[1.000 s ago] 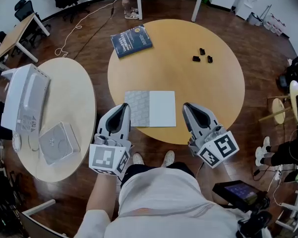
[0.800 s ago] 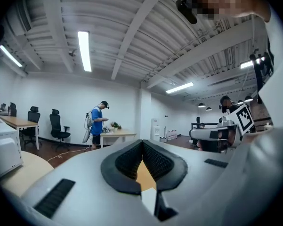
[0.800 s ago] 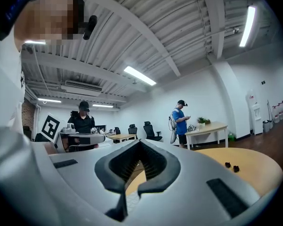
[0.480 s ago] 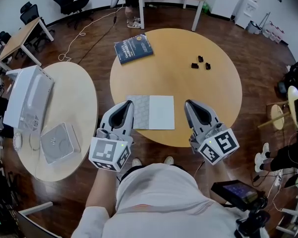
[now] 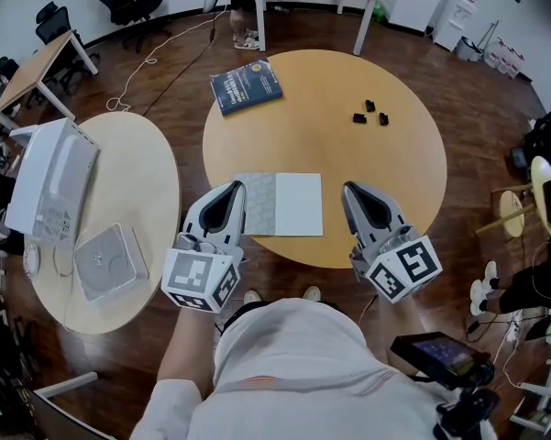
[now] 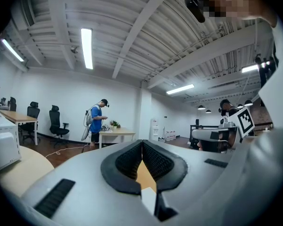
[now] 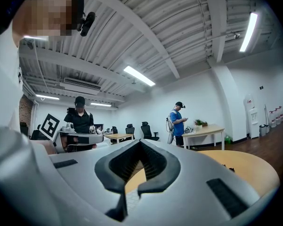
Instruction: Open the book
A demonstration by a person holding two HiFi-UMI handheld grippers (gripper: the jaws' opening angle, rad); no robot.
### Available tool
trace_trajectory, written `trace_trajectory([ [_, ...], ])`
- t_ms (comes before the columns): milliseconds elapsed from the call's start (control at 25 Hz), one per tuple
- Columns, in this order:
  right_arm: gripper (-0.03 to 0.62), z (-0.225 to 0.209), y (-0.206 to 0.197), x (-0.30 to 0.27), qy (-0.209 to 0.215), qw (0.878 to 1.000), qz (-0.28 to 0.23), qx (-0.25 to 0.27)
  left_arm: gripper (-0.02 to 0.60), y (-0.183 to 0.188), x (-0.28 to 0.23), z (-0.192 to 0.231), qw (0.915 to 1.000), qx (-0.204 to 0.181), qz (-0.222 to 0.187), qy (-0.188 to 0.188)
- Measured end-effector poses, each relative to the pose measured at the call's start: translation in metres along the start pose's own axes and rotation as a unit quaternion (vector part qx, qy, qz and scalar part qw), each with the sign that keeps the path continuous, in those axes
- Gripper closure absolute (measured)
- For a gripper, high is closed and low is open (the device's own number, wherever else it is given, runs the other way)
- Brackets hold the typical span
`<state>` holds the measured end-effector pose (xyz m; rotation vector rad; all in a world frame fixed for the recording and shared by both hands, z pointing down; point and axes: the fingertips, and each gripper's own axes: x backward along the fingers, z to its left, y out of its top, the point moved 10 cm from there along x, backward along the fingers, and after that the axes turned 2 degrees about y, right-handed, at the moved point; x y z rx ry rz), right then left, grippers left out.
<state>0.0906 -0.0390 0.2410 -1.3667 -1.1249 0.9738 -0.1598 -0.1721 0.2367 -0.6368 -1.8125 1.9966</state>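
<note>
I see L gripper (image 5: 231,195) & R gripper (image 5: 353,195) both pinched closed, empty, either side of white book (image 5: 289,204) lying open on round table (image 5: 348,154).

Blue book (image 5: 246,85) lay closed at round table's (image 5: 348,159) far-left edge, grey-and-white pad (image 5: 277,204) at its near edge, left gripper (image 5: 230,192) and right gripper (image 5: 354,192) flanked the pad.

Compared with a second ago, both tongs are a little farther forward along the grey-and-white book (image 5: 277,205). The left tongs (image 5: 230,190), at its left edge, now reach closer to its far edge. The right tongs (image 5: 352,192) do the same on its right side, slightly wider of that edge. Below the book's near edge, the person's shoes (image 5: 312,293) show less, more covered by the torso.
</note>
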Motion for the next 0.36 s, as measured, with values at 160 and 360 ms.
trace_trajectory([
  [160, 0.597, 0.0013, -0.0001, 0.0, -0.002, 1.0, 0.002, 0.001, 0.569, -0.0024, 0.0002, 0.0007, 1.0, 0.001, 0.002, -0.002],
  [360, 0.597, 0.0042, -0.0013, 0.0021, -0.003, 1.0, 0.002, 0.003, 0.569, -0.0062, 0.0026, 0.0003, 1.0, 0.003, 0.003, -0.003],
])
